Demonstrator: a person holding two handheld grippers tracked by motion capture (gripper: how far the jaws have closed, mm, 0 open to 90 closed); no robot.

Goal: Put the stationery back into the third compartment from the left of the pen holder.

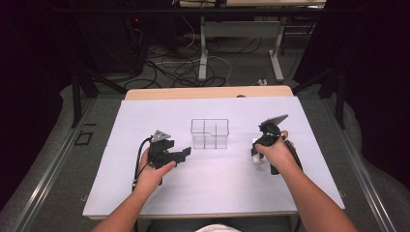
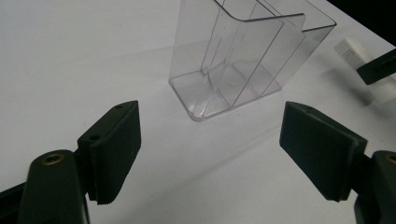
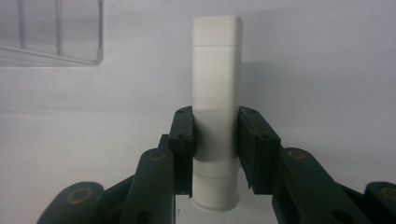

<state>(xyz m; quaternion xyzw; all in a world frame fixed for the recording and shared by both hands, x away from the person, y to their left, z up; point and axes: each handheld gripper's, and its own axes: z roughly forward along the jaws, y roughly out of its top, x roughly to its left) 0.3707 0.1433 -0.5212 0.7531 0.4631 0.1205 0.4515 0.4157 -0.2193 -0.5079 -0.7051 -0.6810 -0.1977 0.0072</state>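
Gripping a white tube point(image 3: 217, 93), right gripper point(image 3: 215, 144) sits clamped around its middle, near the table's point(image 1: 217, 188) right edge. Left gripper point(image 2: 210, 154) gapes, nothing between. Beyond, clear divided container point(image 1: 209, 134) stands mid-table, toward the far edge.

One clear organizer point(image 1: 209, 134), one white tube point(image 3: 217, 112), two hand-held grippers.

Open white table surface point(image 1: 212, 188) lies ahead of both grippers — one obstacle stands mid-table, a clear plastic divided container point(image 1: 209, 134), between the left gripper point(image 1: 181, 154) and right gripper point(image 1: 257, 153), apart from each.
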